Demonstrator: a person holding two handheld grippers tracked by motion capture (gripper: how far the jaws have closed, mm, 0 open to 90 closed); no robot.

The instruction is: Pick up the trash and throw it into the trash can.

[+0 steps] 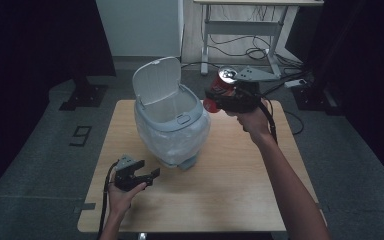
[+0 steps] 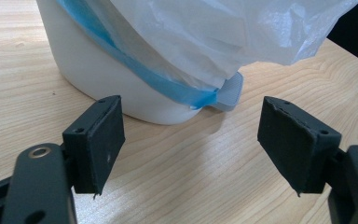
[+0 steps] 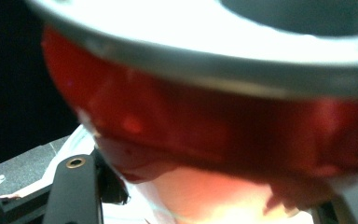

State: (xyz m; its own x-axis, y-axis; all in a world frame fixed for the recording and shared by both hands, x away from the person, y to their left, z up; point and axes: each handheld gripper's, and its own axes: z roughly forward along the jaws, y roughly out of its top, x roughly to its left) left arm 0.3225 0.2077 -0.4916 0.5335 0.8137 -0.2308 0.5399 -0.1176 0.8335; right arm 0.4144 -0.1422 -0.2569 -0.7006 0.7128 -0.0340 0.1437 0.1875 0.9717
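Note:
A red drink can [image 1: 219, 88] with a silver top hangs in the air just right of the bin's rim, and my right gripper [image 1: 215, 95] is shut on it. In the right gripper view the red can [image 3: 214, 135] sits very close between the black jaws. The pale grey pedal bin [image 1: 171, 120] stands on the table with its lid [image 1: 156, 80] up and a white plastic liner [image 2: 205, 32] hanging over its sides. My left gripper [image 1: 147, 174] rests low on the table in front of the bin, open with nothing between its pads [image 2: 98, 144].
The wooden table [image 1: 230, 190] has bare surface to the right and front of the bin. The bin's foot pedal [image 2: 228, 93] points toward my left gripper. A desk frame with cables [image 1: 250, 45] stands behind the table on the floor.

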